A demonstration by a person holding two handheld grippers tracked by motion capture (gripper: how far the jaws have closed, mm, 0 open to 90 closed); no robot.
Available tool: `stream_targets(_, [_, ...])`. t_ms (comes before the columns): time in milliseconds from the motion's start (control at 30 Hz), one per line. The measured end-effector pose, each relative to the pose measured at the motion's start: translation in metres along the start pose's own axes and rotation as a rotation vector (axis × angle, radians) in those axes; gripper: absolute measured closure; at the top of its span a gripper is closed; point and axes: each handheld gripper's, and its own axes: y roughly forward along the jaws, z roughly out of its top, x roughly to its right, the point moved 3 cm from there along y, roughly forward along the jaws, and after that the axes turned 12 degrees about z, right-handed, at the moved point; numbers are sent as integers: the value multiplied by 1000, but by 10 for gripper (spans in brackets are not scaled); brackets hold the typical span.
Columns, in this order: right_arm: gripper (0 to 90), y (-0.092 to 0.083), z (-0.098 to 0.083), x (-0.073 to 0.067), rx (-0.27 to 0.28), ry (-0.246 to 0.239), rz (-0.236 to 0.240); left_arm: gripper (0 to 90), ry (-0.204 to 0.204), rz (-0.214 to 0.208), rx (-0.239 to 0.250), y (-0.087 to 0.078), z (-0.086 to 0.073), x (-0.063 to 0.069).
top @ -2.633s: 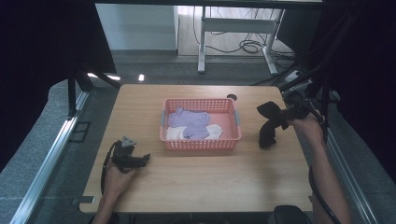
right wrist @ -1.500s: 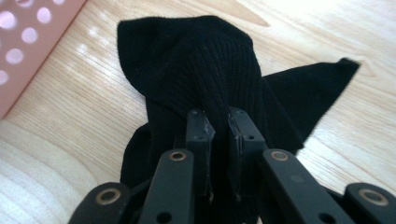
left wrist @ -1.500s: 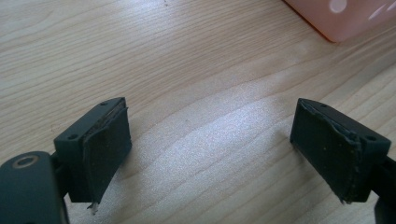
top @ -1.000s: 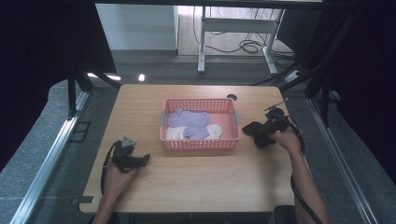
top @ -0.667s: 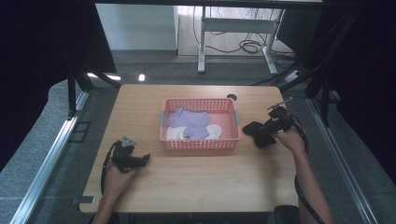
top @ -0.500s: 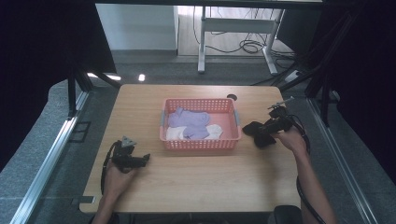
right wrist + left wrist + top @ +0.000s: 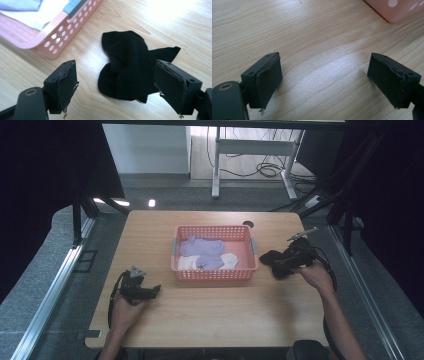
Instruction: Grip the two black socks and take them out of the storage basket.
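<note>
Sock: we see a black sock point(image 7: 127, 72) lying crumpled on the wooden table point(image 7: 210, 320), just beside the basket's right end, at about 3 o'clock from the basket in the high view.
Right gripper: our right gripper point(image 7: 116, 86) hangs over the sock with its jaws spread wide; they have just been opening, and in the right gripper view the sock lies on the table under the gap between them, with neither pad pressing on it (the right pad's inner edge overlaps the sock's edge in that view, and we cannot tell whether they touch).
Right hand: our right hand point(image 7: 314, 274) holds that gripper point(image 7: 280, 262) at about 3 o'clock on the table, its jaws aimed toward 9 o'clock, at the basket's side.
Left gripper: our left gripper point(image 7: 324, 83) has its jaws wide apart over bare wood, nothing between them.
Left hand: our left hand point(image 7: 125, 307) rests with its gripper point(image 7: 150, 291) at about 8 o'clock on the table, well apart from the sock.
Basket: a pink perforated basket point(image 7: 215, 273) sits at the table's middle, a little toward 12 o'clock.
Basket contents: purple cloth point(image 7: 202, 247) lies over white cloth point(image 7: 231, 260) inside it (socks as well, we think, though the folds are too small to tell).
</note>
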Motion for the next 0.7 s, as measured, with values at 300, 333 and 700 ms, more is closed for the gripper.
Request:
stream_targets(300, [168,-2,-6,-19,3,-30,15,120,0,0,0,0,0,0])
stream_targets(333, [168,-2,-6,-19,3,-30,15,120,0,0,1,0,0,0])
stream_targets(700, [155,10,-18,-48,25,-67,61,121,-1,0,1,0,0,0])
